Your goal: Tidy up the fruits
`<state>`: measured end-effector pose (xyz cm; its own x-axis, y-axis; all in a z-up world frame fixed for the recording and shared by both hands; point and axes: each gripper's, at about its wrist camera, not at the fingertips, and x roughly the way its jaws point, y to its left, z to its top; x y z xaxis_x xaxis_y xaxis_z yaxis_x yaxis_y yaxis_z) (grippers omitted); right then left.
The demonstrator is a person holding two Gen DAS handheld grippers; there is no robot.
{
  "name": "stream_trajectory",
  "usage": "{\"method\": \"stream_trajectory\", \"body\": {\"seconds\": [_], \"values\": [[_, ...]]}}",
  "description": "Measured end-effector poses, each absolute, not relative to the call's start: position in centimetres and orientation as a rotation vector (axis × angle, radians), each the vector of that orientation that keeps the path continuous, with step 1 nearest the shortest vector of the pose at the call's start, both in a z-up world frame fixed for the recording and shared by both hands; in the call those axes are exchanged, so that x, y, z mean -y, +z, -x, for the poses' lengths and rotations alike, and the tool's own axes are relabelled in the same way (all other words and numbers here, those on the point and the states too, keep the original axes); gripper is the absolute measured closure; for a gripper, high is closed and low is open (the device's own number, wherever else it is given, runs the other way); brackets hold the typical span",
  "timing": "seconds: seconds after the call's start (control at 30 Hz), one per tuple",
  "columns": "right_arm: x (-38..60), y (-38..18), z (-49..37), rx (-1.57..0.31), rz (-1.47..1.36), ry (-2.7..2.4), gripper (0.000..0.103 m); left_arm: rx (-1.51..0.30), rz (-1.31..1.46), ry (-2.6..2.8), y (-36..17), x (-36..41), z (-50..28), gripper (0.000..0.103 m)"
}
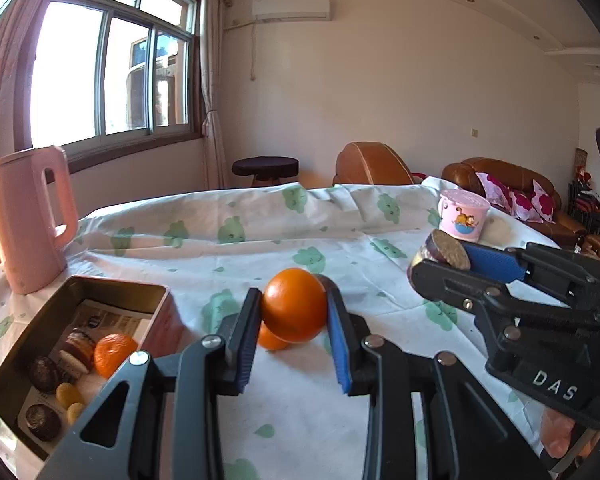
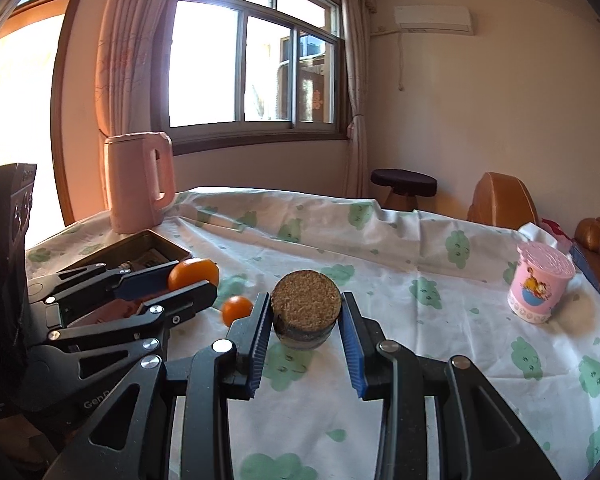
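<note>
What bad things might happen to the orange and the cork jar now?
1. The left tongs pinch the big orange only at its round sides, so it might slip out and roll across the tablecloth.
2. A small orange lies loose right under the big one; lowering could bump it away.
3. The right tongs hold the cork-topped jar close to the left tongs; the two could knock together on the way to the tin box.

"DAS" stands in white on the right tool (image 1: pixel 440 258); "Gen" on the left tool (image 2: pixel 188 280).
</note>
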<state>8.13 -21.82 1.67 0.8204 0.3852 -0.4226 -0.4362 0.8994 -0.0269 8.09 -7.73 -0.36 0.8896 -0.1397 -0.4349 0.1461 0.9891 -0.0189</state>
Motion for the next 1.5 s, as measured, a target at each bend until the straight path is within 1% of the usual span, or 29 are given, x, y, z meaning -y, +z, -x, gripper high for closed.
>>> {"method": "stream_trajectory", "body": {"seconds": [0.33, 0.67, 1.13, 1.5], "values": [[16.2, 3.2, -8.0, -0.420, 0.179, 0.521, 0.067, -0.439, 0.009, -0.060, 0.3, 2.1, -6.7, 0.069], [10.7, 3.8, -7.8, -0.416, 0.247, 0.588, 0.067, -0.453, 0.048, 0.015, -0.2, -2.7, -6.2, 0.069], [5.8, 3.5, -8.0, -0.434, 0.288, 0.653, 0.067, -0.462, 0.050, 0.081, -0.4, -7.1, -5.4, 0.069], [3.2, 2.1, -8.2, -0.467, 0.303, 0.686, 0.067, -0.492, 0.053, 0.114, -1.2, -9.4, -5.7, 0.069]]}}
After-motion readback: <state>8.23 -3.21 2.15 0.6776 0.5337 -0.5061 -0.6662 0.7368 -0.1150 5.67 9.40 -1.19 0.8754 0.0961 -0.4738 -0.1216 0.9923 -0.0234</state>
